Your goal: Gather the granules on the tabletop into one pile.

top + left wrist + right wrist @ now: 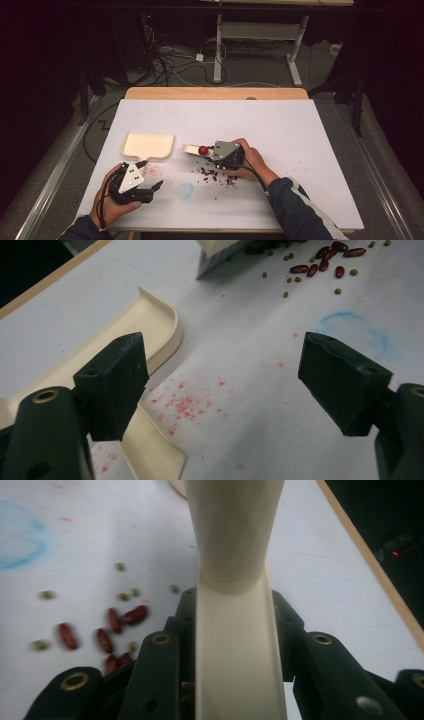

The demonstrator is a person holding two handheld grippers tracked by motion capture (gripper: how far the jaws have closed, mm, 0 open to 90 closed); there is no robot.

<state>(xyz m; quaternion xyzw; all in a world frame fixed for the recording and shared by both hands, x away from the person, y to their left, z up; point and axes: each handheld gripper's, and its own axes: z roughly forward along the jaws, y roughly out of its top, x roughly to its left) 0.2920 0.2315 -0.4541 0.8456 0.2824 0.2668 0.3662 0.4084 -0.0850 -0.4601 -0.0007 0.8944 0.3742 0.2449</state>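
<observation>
Take the cream dustpan (148, 145) as your landmark: it lies flat on the white table cover (280, 125), open mouth facing away from you, its handle pointing back toward your left hand. Its tray looks bare in the high view; the left gripper view catches just its curved rim and part of the handle, so you cannot check the whole tray from there. I can read no brand, label or writing on the dustpan or on anything else.

Your left gripper (156, 186) sits just on the near side of the dustpan, beside its handle. Its jaws stand wide apart with nothing between them, and the pads touch nothing.

To the right of the dustpan, just apart from it, your right gripper (209, 151) clamps the flat cream handle of a small brush (192, 149), whose head points toward the dustpan. In the right gripper view both jaws press against the handle's sides. A red knob (203, 150) shows on the brush where the jaws meet it.

The spilled beans (214, 176), dark red ones mixed with small green ones, lie loose on the cover to the right of the dustpan and nearer to you, under and beside your right hand. A faint blue ring mark (185, 190) lies nearer you than the dustpan, between your two hands. Red specks (186, 402) dot the cover beside the dustpan's handle.
</observation>
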